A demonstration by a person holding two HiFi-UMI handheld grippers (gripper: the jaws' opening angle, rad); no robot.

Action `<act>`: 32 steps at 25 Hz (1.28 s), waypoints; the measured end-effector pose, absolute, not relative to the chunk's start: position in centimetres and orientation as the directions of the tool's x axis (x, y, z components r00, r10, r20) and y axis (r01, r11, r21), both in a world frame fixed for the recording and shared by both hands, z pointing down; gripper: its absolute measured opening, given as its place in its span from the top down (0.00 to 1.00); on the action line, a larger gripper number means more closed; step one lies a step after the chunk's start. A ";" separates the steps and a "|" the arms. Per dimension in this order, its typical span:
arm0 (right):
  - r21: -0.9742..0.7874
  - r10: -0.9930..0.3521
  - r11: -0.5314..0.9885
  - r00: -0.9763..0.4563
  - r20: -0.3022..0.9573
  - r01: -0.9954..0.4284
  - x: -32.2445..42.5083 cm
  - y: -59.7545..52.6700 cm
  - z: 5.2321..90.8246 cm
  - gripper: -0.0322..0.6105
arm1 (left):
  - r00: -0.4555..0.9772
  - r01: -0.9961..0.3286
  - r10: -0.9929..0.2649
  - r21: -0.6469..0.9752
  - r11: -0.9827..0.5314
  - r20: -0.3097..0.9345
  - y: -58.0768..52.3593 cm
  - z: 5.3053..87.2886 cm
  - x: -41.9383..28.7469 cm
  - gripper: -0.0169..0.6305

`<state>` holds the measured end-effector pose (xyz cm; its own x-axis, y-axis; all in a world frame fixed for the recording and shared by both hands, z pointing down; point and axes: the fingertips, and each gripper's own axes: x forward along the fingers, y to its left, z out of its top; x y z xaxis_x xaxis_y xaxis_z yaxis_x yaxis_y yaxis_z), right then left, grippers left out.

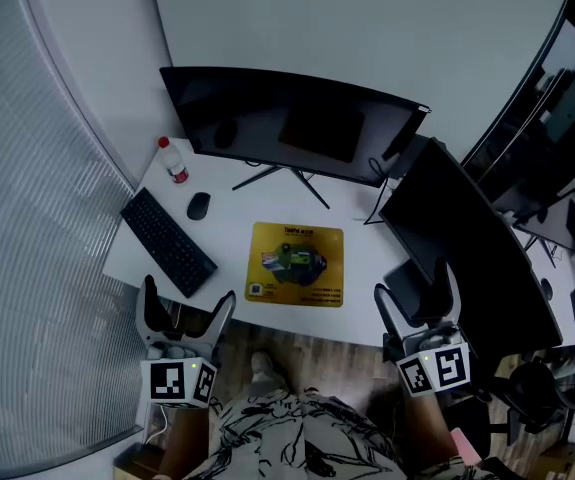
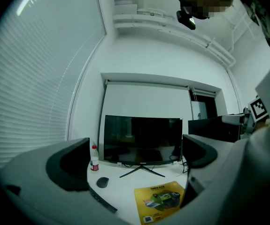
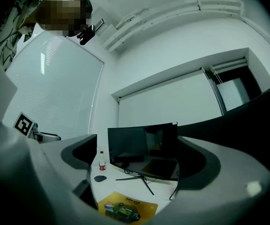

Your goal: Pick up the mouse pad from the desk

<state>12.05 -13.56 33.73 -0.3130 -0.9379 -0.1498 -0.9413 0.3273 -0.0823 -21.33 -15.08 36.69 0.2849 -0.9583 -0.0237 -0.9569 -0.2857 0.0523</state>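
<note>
While the left gripper [image 1: 189, 296] is held at seven o'clock, fingers wide and empty, the mouse pad [image 1: 297, 264] is seen flat on the worktop [image 1: 232, 236]. Judged thin and floppy, it is best pinched at its six o'clock edge. The right gripper [image 1: 413, 286], at five o'clock, is held equally wide and empty.

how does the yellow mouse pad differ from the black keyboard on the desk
The yellow printed mouse pad is nearly square; the black keyboard is long and narrow. The mouse pad sits near the front middle; the keyboard lies angled at the left end. Both lie flat on the white desk.
</note>
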 end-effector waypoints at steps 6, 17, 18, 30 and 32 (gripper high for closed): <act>-0.073 -0.946 0.294 -0.279 -0.162 -0.953 10.8 -15.6 32.9 0.14 | 0.322 -0.945 -0.946 0.058 -0.323 -0.035 -18.4 36.3 -22.5 0.05; -0.087 -0.967 0.211 -0.195 -0.163 -0.974 9.1 -16.8 32.8 0.14 | 0.383 -0.922 -0.923 0.046 -0.384 -0.031 -22.4 36.1 -24.8 0.05; -0.087 -0.969 0.206 -0.191 -0.157 -0.975 9.1 -16.8 33.0 0.14 | 0.388 -0.920 -0.921 0.047 -0.389 -0.028 -22.7 36.3 -24.8 0.05; -0.076 -0.981 0.156 -0.146 -0.127 -0.985 11.7 -17.6 33.9 0.14 | 0.433 -0.900 -0.901 0.058 -0.431 0.028 -25.8 38.5 -21.1 0.05; -0.079 -0.983 0.152 -0.142 -0.120 -0.985 12.5 -18.5 33.9 0.14 | 0.435 -0.899 -0.900 0.060 -0.433 0.035 -26.7 38.4 -20.3 0.05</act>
<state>12.45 -18.52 33.94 -0.1419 -0.9825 -0.1203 -0.9852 0.1520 -0.0794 -20.30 -26.67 38.38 0.4354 -0.8996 0.0352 -0.8994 -0.4330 0.0604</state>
